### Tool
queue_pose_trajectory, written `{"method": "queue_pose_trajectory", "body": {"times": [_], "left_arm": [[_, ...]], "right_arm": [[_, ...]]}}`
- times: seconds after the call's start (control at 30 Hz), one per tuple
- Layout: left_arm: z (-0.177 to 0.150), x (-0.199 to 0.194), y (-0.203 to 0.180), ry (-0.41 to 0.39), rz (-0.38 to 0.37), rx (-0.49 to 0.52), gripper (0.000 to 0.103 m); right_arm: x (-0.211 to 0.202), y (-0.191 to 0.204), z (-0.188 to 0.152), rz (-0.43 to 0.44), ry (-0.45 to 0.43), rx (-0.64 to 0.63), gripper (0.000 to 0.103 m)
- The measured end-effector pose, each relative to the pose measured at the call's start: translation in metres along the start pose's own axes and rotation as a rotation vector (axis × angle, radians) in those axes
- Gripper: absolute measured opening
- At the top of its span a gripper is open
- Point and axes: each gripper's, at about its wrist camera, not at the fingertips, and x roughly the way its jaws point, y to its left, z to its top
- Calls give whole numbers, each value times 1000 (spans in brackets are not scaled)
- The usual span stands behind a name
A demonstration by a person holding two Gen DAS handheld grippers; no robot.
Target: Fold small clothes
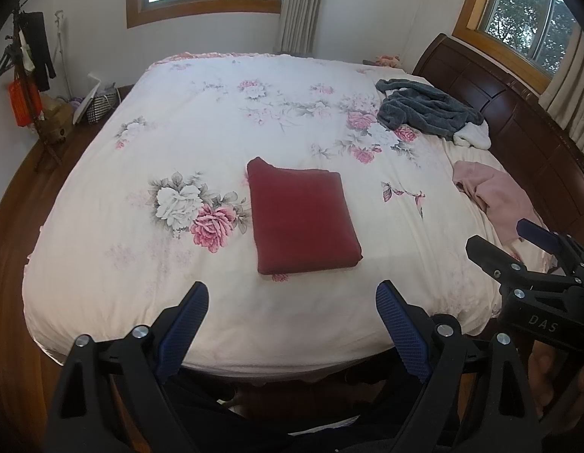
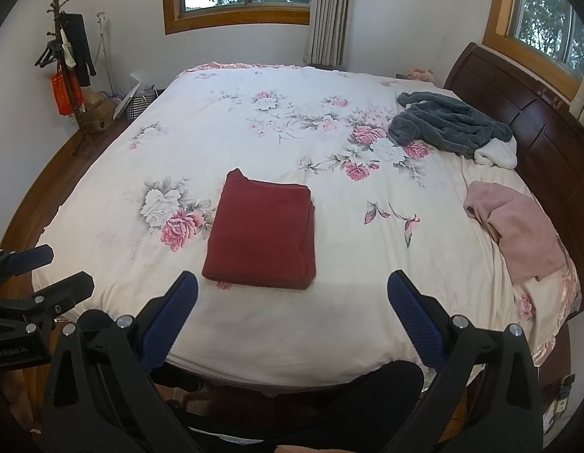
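The left wrist view shows the right gripper (image 1: 518,241) from the side at its right edge, with "DAS" printed on its body; the right wrist view shows the left gripper (image 2: 46,268) at its left edge, and it alone shows the bed's satin-edged near right corner.

Far left of the fingers, a coat stand (image 2: 67,64) holds dark clothes and an orange bag. Beside it on the floor sits a checked basket (image 2: 139,105), its contents too small to tell.

The left gripper (image 1: 292,302) has its ribbed blue fingers (image 1: 186,324) spread wide and holds nothing. The right gripper (image 2: 292,290) is likewise wide and empty. Both hang just off the near edge of the bed (image 1: 178,132), which wears a cream quilt printed with pink and white flowers.

Ahead of both pairs of fingers, between their tips in each view, lies the dark red cloth (image 1: 303,219), folded into a flat, neat rectangle with soft edges.

Far ahead and to the right, a fluffy grey-blue robe (image 1: 431,113) lies crumpled near the dark wooden headboard (image 1: 518,113). Nearer, right of the fingers, a pink garment (image 2: 518,230) lies rumpled and unfolded.
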Motion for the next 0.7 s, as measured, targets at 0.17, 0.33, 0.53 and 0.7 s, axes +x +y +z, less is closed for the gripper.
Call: {"method": "queue_pose_trajectory", "body": {"times": [0.17, 0.33, 0.53, 0.7], "left_arm": [[0, 1, 0, 1, -3, 1, 90], [-1, 3, -1, -6, -2, 4, 90], [-3, 8, -1, -2, 0, 3, 90], [-3, 9, -1, 2, -2, 2, 90]], "right_arm": [[0, 0, 0, -1, 0, 1, 100], [2, -1, 1, 0, -2, 3, 100], [4, -1, 3, -3, -2, 3, 100], [5, -2, 3, -1, 0, 9, 100]]}}
